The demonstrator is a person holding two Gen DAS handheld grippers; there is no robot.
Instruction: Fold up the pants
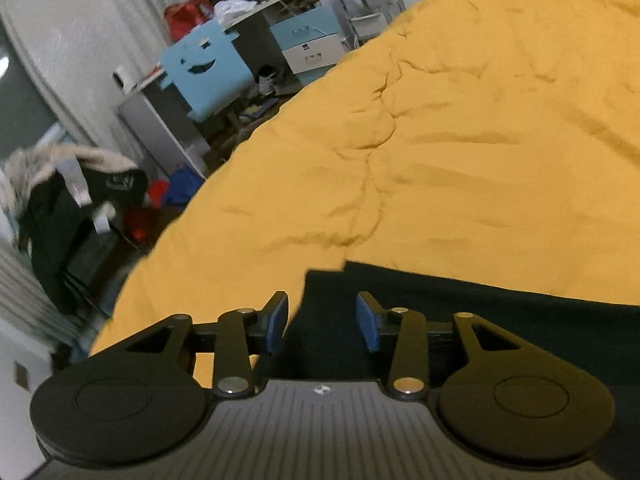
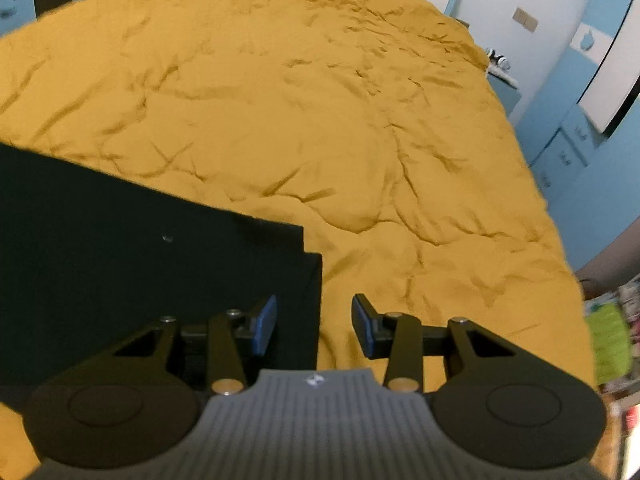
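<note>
The dark pants are lying on a yellow bedspread, running off the left wrist view's right edge and under the tool body, their fabric too dark to show folds. The left gripper is hanging part-open over their corner, pads clear. The right gripper is straddling their right edge, part-open, gripping nothing

Both grippers tilt steeply downward. The left gripper has its jaws parted, blue pads facing each other across a clear gap, nothing pinched between them. The right gripper matches it: jaws apart, pads not pressing on anything, linkage arms splayed either side.
</note>
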